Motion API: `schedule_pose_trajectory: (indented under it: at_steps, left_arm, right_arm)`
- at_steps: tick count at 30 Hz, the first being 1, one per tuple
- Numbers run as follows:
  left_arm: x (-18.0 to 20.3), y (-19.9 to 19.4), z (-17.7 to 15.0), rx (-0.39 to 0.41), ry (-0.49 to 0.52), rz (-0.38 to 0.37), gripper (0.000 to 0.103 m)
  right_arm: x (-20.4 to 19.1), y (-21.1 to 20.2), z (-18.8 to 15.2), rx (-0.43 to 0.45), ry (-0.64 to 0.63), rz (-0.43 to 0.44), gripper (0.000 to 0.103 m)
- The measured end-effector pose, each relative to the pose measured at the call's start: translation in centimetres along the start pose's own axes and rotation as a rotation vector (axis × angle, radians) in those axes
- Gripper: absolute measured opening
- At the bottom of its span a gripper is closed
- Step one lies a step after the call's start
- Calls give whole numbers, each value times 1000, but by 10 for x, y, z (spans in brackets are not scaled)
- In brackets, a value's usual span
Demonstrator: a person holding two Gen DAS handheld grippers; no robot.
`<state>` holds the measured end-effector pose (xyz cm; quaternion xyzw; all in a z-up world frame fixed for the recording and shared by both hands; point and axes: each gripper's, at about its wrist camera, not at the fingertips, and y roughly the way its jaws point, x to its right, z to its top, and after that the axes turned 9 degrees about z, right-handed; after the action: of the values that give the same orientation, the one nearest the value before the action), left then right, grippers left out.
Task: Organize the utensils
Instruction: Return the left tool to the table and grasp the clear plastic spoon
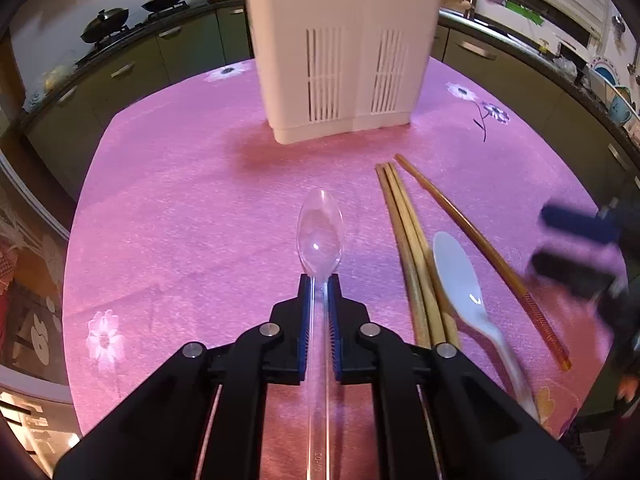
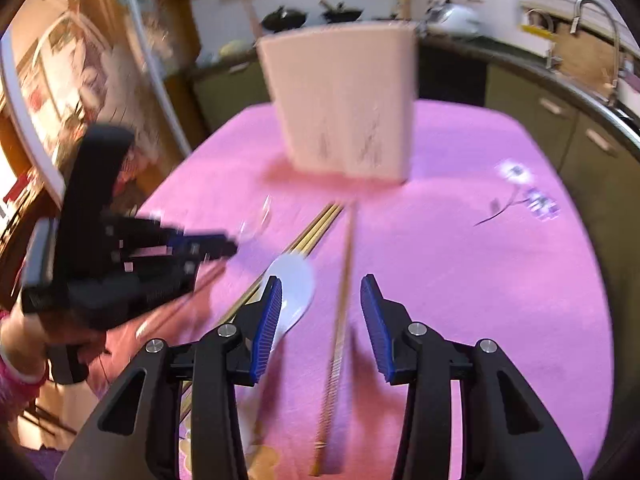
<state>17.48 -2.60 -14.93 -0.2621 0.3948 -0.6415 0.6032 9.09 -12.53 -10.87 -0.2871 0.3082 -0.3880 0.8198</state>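
My left gripper [image 1: 320,280] is shut on the handle of a clear plastic spoon [image 1: 320,232], whose bowl points toward the white slotted utensil holder [image 1: 344,52] at the far side of the table. To the right lie several wooden chopsticks [image 1: 404,240], a white spoon [image 1: 460,280] and a single amber chopstick [image 1: 480,256]. My right gripper [image 2: 322,284] is open, its fingers either side of the amber chopstick [image 2: 344,280] without touching it; the white spoon [image 2: 294,284] lies by its left finger. The left gripper [image 2: 216,246] shows blurred at left, the holder [image 2: 344,100] behind.
A pink flowered cloth [image 1: 192,208] covers the table. Kitchen counters with woks [image 1: 108,22] and a sink tap [image 2: 600,28] ring the table. A hand and pink sleeve [image 2: 16,364] hold the left gripper.
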Motion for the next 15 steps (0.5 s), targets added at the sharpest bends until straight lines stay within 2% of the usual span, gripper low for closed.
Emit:
schedule_pose_trajectory:
  at_steps: [4, 10, 15]
  left_arm:
    - [-5, -10, 2, 33, -9, 6, 8]
    - [-7, -22, 4, 69, -1, 8, 8]
    - [-7, -28, 3, 82, 1, 0, 8]
  right_arm:
    - [-9, 17, -4, -40, -11, 20, 41]
    - [-12, 38, 7, -77, -4, 58, 42]
    - [-12, 49, 17, -92, -1, 49, 51]
